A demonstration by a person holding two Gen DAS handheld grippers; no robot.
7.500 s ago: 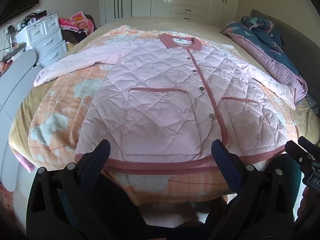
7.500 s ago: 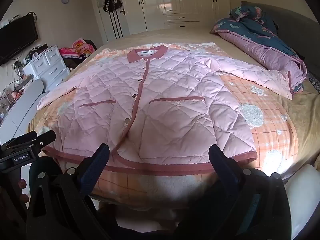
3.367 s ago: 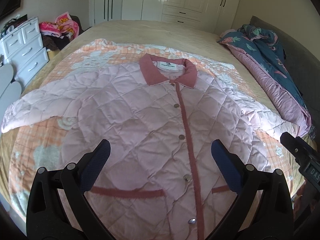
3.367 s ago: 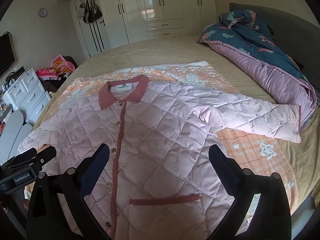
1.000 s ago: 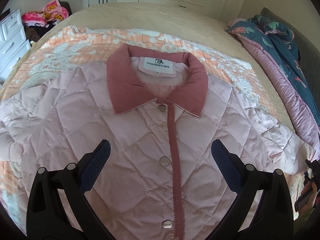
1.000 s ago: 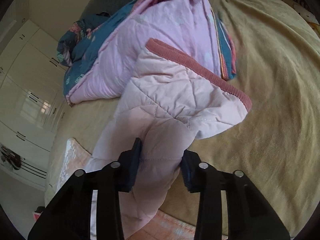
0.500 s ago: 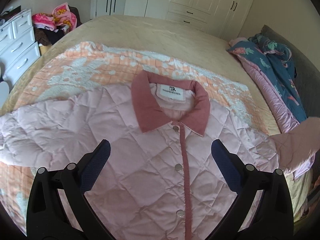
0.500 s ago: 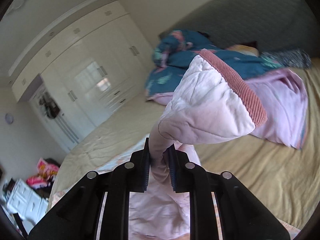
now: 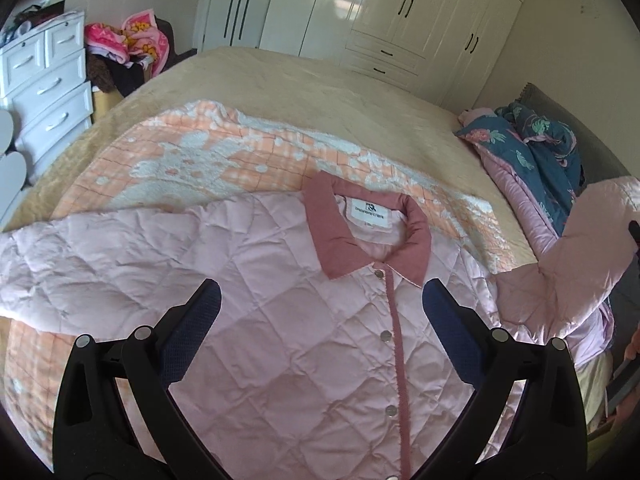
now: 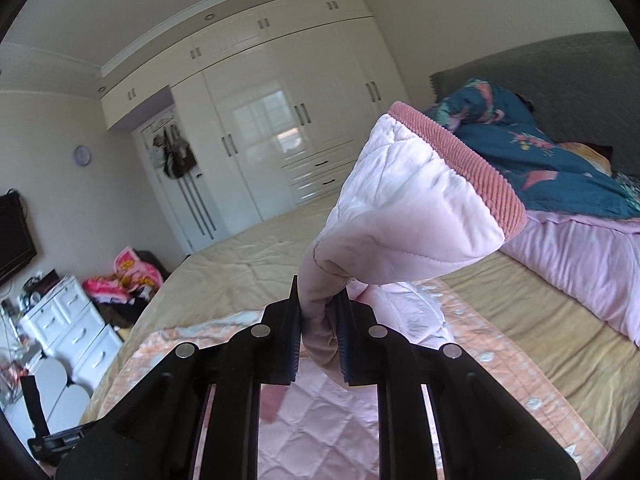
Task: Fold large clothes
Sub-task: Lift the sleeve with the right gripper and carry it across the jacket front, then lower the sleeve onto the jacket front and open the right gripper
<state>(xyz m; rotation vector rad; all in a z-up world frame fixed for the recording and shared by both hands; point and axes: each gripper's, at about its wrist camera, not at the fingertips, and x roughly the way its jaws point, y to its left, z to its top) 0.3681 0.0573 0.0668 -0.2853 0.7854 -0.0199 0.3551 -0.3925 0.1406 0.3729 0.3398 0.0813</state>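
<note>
On the bed: a pink quilted jacket (image 9: 280, 320) lies face up on an orange-and-white blanket (image 9: 192, 160), which is spread over the tan bed (image 9: 300, 84).
Jacket front: buttoned shut, with a dusty-red collar (image 9: 332, 240) and a white label inside the neck; the collar points toward the wardrobe (image 9: 400, 12).
Left claw (image 9: 320, 312): spread wide and gripping nothing, it hangs above the jacket's chest, just below the collar.
Right claw (image 10: 318, 320): closed tightly on the jacket's sleeve (image 10: 400, 220), pinching a bunched fold of it between the pads.
Sleeve: lifted off the bed, its end sticking up past the claw, with the red ribbed cuff (image 10: 460, 152) at the top (in the left wrist view the raised sleeve shows at the right edge).
Other sleeve (image 9: 80, 272): flat on the blanket, stretched out to the left.
Beside the jacket: a teal flowered quilt (image 10: 540, 160) with a pink lining is heaped along the bed's right side, against the grey headboard (image 10: 560, 68).
Room edge: white drawers (image 9: 48, 80) stand left of the bed, with a pile of bright pink cloth (image 9: 132, 40) next to them.
</note>
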